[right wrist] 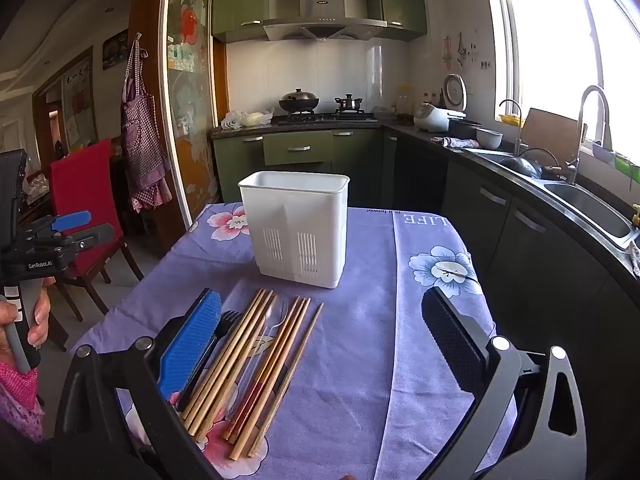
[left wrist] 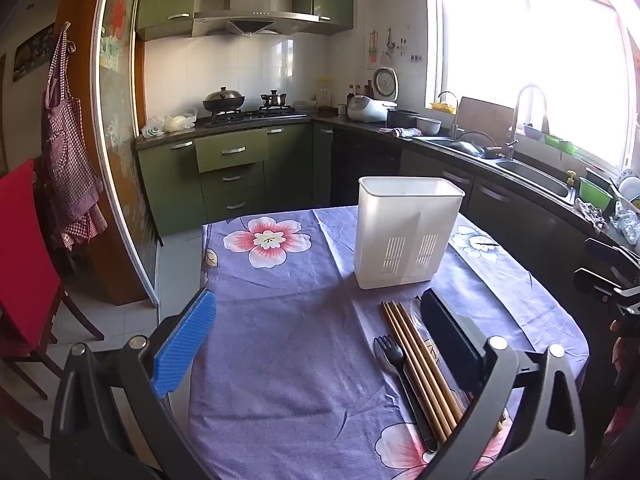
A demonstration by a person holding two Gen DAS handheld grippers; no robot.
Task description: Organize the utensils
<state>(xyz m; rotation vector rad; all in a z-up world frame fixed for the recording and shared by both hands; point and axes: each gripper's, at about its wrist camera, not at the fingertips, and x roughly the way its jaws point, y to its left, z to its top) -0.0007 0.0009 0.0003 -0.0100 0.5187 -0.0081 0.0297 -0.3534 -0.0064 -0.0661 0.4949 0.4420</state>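
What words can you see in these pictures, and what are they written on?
"GenRoboLAI" on the left gripper, seen from the right wrist camera.
"LIFE", seen upside down, on the tablecloth.
Small print beside it on the cloth: too small to read surely.
Badge on the range hood: too blurred.
Wall scroll behind the red chair: unreadable.

The holder looks like matt white plastic with slotted walls. The chopsticks are pale wood or bamboo, the fork black plastic. The tablecloth is soft printed cloth, creased. A clear spoon, possibly plastic, lies among them.
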